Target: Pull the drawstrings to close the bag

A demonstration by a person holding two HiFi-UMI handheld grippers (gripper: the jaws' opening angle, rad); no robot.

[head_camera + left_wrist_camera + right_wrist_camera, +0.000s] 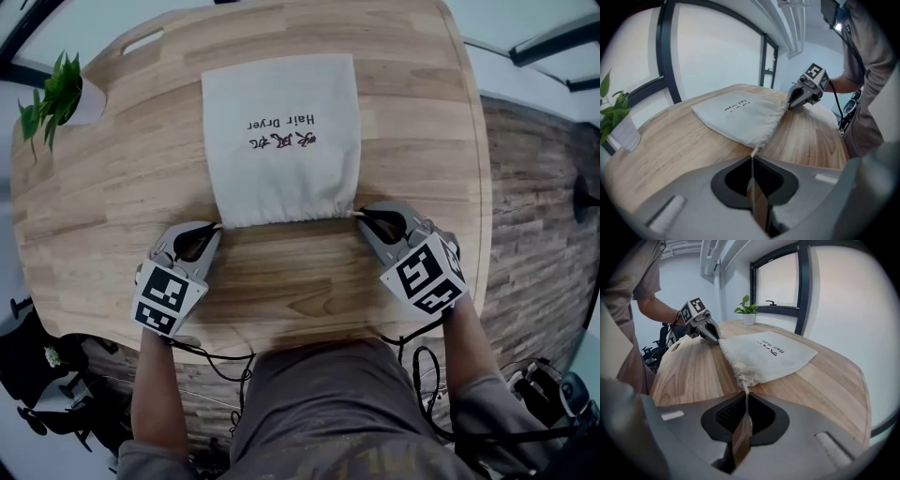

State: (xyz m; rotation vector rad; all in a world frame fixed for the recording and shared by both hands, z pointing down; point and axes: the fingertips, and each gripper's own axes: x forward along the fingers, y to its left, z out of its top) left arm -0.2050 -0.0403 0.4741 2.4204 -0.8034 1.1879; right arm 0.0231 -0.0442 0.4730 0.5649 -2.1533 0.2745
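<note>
The white bag (281, 141) lay flat in the middle of the table (112, 187), its puckered mouth toward me and not yet drawn in. My left claw (199, 239) was clamped on the left drawstring (753, 152) and my right claw (373, 221) on the right drawstring (745, 394), both cords short and taut. I judged that an uneven pull could drag the bag sideways, or a thin cord could slip out of my grip.

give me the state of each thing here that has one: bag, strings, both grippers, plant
bag: lying flat on the table, mouth edge puckered, not fully cinched
left drawstring: pulled straight from the bag's corner into the jaws
right drawstring: pulled straight, pinched
left gripper: shut on left drawstring
right gripper: shut on right drawstring
plant: upright
</note>
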